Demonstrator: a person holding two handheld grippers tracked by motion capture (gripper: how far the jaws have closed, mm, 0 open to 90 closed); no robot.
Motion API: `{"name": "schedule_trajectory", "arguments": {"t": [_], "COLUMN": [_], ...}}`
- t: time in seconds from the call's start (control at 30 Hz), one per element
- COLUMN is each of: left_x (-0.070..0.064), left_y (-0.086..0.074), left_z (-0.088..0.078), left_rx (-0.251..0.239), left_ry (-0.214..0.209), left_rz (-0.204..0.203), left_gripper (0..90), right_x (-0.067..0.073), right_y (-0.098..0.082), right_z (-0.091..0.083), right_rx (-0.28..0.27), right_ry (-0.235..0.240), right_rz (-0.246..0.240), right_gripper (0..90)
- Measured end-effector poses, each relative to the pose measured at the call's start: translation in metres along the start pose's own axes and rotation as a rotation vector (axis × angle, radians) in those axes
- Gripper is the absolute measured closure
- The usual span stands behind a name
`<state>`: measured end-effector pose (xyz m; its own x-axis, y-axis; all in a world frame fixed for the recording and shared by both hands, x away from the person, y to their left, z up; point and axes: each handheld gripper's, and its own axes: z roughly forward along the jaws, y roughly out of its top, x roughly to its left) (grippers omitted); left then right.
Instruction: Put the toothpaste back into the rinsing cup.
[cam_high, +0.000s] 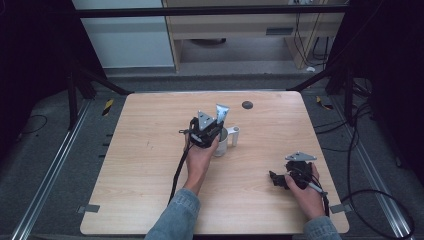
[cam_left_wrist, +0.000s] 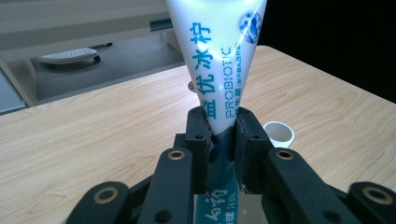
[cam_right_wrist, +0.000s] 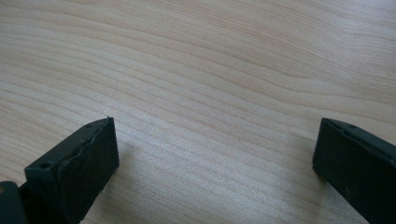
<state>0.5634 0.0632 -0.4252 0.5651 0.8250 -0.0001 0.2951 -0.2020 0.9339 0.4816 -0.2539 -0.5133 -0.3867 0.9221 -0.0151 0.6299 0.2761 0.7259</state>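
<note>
A white toothpaste tube (cam_left_wrist: 219, 70) with teal lettering stands upright, its flat end up. My left gripper (cam_left_wrist: 219, 135) is shut on it, both black pads pressing its lower part. In the high view the left gripper (cam_high: 206, 131) holds the tube (cam_high: 222, 113) over a white cup (cam_high: 221, 143) near the table's middle. A small white open cylinder (cam_high: 235, 135) stands just right of the cup, and the cylinder (cam_left_wrist: 279, 133) also appears beyond the jaws. My right gripper (cam_high: 274, 177) rests at the table's front right; in its own view the right gripper (cam_right_wrist: 215, 149) is open above bare wood.
The light wooden table (cam_high: 150, 150) has a dark round spot (cam_high: 247, 105) near its far edge. Cables (cam_high: 360, 195) trail on the floor to the right. Metal rails and black frame legs run along both sides of the table.
</note>
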Motion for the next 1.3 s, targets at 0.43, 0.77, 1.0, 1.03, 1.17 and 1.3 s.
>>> {"name": "schedule_trajectory", "arguments": {"t": [0.43, 0.77, 1.0, 1.03, 1.17, 1.3], "left_x": [-0.0003, 0.0023, 0.0002, -0.0002, -0.0004, -0.0013], "left_y": [-0.0014, 0.0038, 0.0067, 0.0069, 0.0071, 0.0068], "left_z": [0.0010, 0.0020, 0.0010, 0.0013, 0.0008, -0.0003], "left_rx": [0.011, 0.043, 0.047, 0.045, 0.049, 0.051], "left_ry": [0.002, 0.004, 0.010, 0.009, 0.015, 0.022], "left_rz": [-0.006, -0.015, 0.004, 0.001, 0.011, 0.021], "left_gripper": [77.2, 75.8, 72.7, 72.7, 69.6, 63.0], "right_x": [0.0000, 0.0000, 0.0004, 0.0004, 0.0004, 0.0004], "right_y": [0.0000, 0.0000, 0.0002, 0.0002, 0.0002, 0.0002], "right_z": [0.0000, 0.0000, -0.0002, -0.0002, -0.0003, -0.0002], "right_rx": [-0.001, 0.000, 0.001, 0.001, 0.002, 0.002], "right_ry": [0.000, 0.000, 0.002, 0.002, 0.002, 0.002], "right_rz": [-0.001, 0.000, 0.007, 0.007, 0.007, 0.007], "right_gripper": [0.6, 0.6, 0.5, 0.5, 0.5, 0.5]}}
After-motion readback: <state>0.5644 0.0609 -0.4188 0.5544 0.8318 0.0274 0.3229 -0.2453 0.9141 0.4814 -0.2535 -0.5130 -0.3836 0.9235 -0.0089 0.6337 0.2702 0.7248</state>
